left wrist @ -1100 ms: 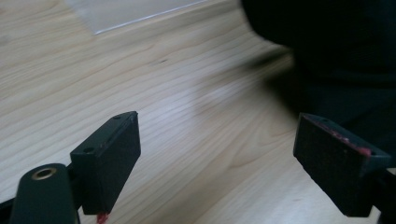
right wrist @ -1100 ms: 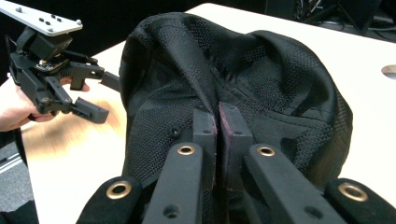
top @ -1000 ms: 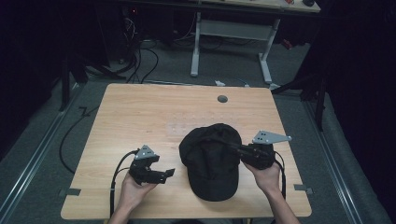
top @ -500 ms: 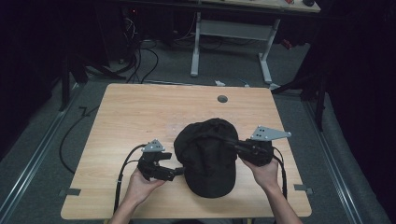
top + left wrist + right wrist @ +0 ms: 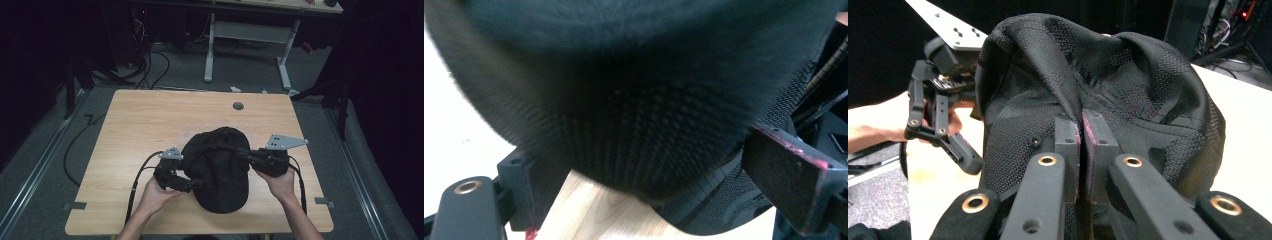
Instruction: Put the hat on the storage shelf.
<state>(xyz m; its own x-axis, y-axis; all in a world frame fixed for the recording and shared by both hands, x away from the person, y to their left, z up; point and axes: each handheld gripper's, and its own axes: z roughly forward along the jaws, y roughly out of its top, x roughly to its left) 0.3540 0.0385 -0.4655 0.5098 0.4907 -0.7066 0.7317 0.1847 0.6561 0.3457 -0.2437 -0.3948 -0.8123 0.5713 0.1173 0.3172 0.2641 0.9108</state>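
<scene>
Black mesh cap, domed crown, on pale wood table.

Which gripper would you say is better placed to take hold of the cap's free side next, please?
Probably the left gripper: its jaws stand open with the black cap between them, ready to close. The right gripper is already shut on the cap's fabric on the other side, so it is occupied.

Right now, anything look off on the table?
Only the black cap: its crown is creased and bunched where the right tongs pinch the mesh. The left tongs stand open at its other side. Nothing spilled or damaged on the wooden table.
</scene>
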